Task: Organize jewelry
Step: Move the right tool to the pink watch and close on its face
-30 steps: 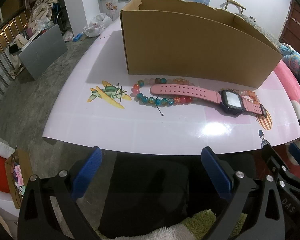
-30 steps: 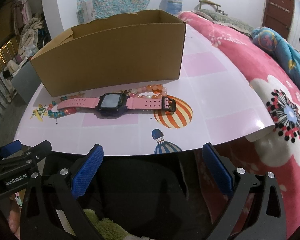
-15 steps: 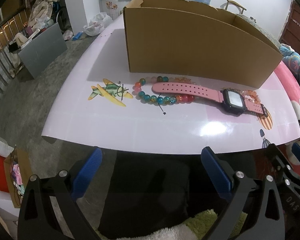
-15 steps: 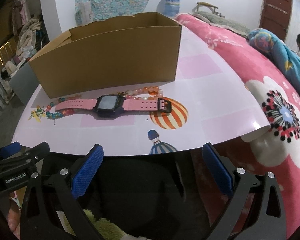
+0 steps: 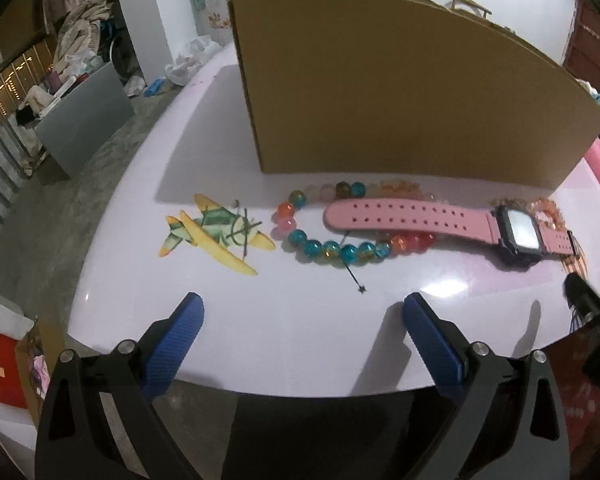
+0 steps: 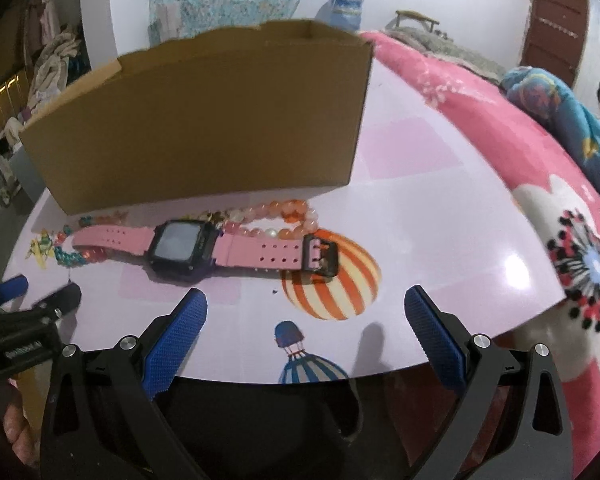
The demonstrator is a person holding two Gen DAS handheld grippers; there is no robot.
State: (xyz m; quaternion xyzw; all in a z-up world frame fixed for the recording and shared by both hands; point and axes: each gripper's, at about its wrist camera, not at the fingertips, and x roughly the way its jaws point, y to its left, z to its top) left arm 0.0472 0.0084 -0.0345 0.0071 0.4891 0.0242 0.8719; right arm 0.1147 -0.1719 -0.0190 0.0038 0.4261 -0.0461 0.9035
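A pink-strapped watch (image 5: 440, 218) (image 6: 188, 245) with a black case lies flat on the pale pink table, just in front of a brown cardboard box (image 5: 400, 92) (image 6: 204, 120). Its strap lies across a bracelet of teal, orange and pink beads (image 5: 332, 249) (image 6: 70, 258). A peach bead bracelet (image 6: 278, 220) (image 5: 546, 212) lies behind its buckle end. My left gripper (image 5: 302, 324) stands open over the table's near edge, short of the teal beads. Open as well, my right gripper (image 6: 306, 320) hovers in front of the buckle.
The table (image 5: 260, 328) carries printed pictures: a yellow plane (image 5: 212, 232) and striped balloons (image 6: 332, 280). A pink flowered blanket (image 6: 560, 216) covers the right side. Clutter and a grey board (image 5: 84, 116) stand on the floor at left. The box wall blocks the far side.
Both grippers have moved forward and lower over the table's near edge, so the watch, beads and box loom larger. Nothing on the table has shifted; both grippers stay open.
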